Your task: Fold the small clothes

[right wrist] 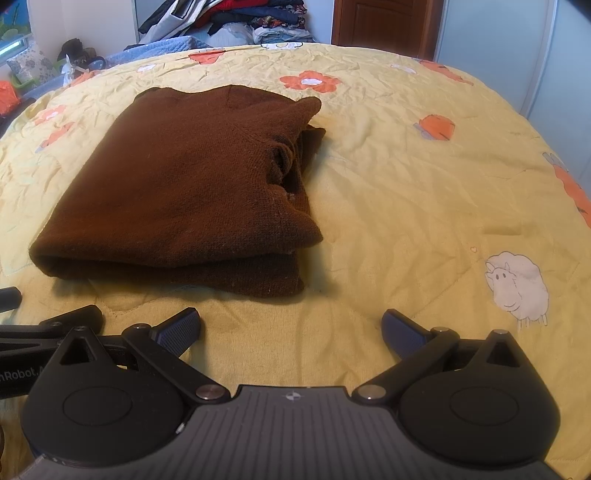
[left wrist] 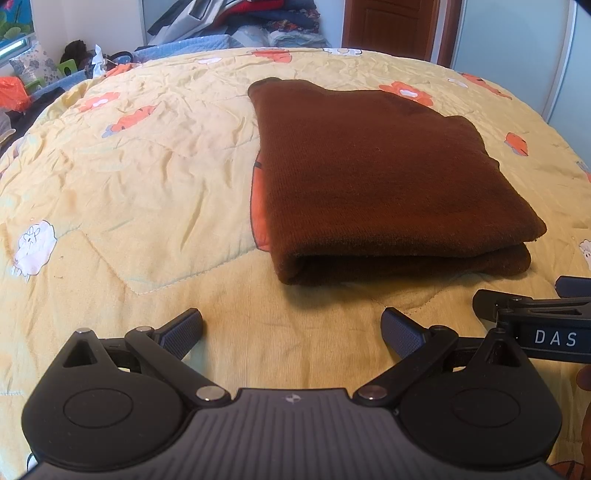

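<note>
A brown knitted garment (left wrist: pixel 388 177) lies folded into a thick rectangle on the yellow quilt (left wrist: pixel 147 166), its folded edge toward me. In the right wrist view the same garment (right wrist: pixel 184 184) sits left of centre, with bunched layers along its right side. My left gripper (left wrist: pixel 291 332) is open just short of the garment's near edge, nothing between its fingers. My right gripper (right wrist: pixel 291 332) is also open and empty, a little in front of the garment's near right corner. Each gripper shows at the edge of the other's view: the right gripper (left wrist: pixel 535 314) and the left gripper (right wrist: pixel 51 325).
The quilt (right wrist: pixel 406 184) carries orange flowers and white sheep and covers the whole bed. A pile of clothes (left wrist: pixel 258 22) is heaped past the far edge, clutter (left wrist: pixel 22 88) lies at the far left, and a wooden door (left wrist: pixel 388 26) stands behind.
</note>
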A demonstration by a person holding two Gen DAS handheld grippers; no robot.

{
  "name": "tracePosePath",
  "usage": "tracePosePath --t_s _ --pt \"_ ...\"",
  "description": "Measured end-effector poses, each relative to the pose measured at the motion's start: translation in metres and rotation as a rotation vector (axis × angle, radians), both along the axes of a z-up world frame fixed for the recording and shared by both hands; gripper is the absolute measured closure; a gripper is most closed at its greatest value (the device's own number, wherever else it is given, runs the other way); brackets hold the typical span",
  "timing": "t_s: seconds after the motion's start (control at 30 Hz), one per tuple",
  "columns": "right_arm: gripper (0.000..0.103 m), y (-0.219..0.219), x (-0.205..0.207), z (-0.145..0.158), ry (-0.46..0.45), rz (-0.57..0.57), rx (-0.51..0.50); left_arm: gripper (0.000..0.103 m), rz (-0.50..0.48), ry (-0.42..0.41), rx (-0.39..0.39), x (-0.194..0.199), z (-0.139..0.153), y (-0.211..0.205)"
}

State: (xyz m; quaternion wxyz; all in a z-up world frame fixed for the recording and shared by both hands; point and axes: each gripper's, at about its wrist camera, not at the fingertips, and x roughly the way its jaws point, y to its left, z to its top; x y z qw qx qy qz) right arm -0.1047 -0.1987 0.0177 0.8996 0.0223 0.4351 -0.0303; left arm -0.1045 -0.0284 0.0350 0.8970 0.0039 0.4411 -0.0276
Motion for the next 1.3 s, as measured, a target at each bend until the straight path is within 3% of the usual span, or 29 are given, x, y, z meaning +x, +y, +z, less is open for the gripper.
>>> tracePosePath --t_s 1.3 --pt "0.000 0.0001 0.0015 0.0003 0.017 0.012 -0.002 0.000 0.006 0.015 -0.005 0.0025 0.0005 0.0011"
